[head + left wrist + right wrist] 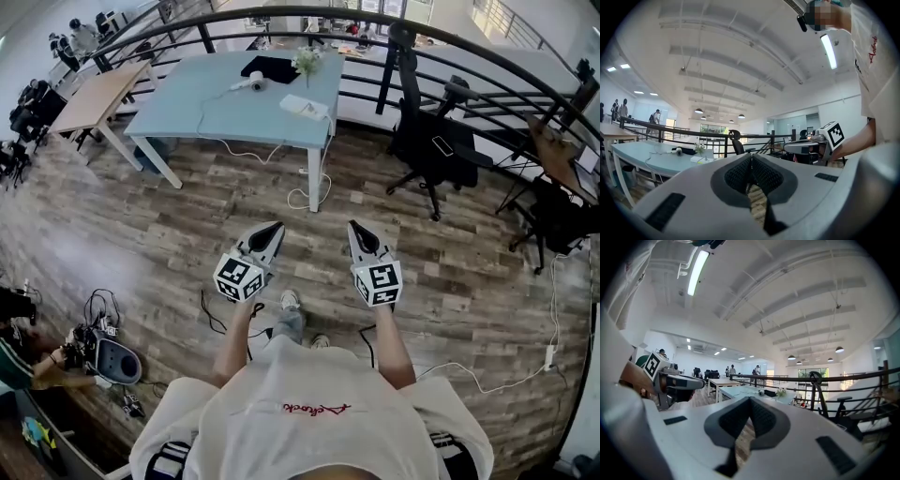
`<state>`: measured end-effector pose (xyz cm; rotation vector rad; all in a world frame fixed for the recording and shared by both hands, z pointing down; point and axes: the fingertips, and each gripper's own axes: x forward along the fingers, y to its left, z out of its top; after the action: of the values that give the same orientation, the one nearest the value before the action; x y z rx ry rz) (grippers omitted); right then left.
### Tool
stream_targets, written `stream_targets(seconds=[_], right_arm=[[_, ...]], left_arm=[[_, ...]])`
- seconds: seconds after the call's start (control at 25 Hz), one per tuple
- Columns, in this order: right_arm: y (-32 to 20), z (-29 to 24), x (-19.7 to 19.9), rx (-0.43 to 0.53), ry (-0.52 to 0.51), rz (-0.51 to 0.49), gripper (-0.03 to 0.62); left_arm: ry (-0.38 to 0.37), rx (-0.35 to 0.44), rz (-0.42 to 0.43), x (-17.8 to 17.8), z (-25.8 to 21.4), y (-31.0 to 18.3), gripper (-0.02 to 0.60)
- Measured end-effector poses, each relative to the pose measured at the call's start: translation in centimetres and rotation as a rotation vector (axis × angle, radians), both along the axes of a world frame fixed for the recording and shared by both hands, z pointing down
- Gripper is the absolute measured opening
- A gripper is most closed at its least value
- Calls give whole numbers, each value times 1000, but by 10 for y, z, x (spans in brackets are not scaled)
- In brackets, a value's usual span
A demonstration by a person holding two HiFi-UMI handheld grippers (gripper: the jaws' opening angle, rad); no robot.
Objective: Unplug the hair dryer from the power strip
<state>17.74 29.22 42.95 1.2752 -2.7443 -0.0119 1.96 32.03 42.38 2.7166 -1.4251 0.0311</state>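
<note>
A white hair dryer (253,82) lies on the far light-blue table (187,117), beside a black mat. A white power strip (305,108) sits near the table's right front corner, and a white cable (302,197) hangs down to the floor. Both grippers are held over the wooden floor, well short of the table and pointing toward it. My left gripper (274,228) is shut with nothing in it, and my right gripper (355,227) is likewise shut and empty. The left gripper view shows the hair dryer (677,151) and power strip (700,159) far off; the right gripper view shows the hair dryer (761,392) small.
A small plant (307,62) stands on the table behind the power strip. A black office chair (433,145) sits right of the table, in front of a curved black railing (375,28). A wooden table (94,94) stands at left. Cables and gear (103,352) lie on the floor at lower left.
</note>
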Motion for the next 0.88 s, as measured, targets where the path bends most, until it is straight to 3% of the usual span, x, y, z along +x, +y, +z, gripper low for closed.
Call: stream_targets(seconds=[0.44,0.88], right_arm=[[-73,-8,-34,27,36,24,17],[-143,-11,-95,26,55,57,18]], left_arm=[[36,27,39,-28,-4,-83,14],[47,53,52,-101,-15,-159,14]])
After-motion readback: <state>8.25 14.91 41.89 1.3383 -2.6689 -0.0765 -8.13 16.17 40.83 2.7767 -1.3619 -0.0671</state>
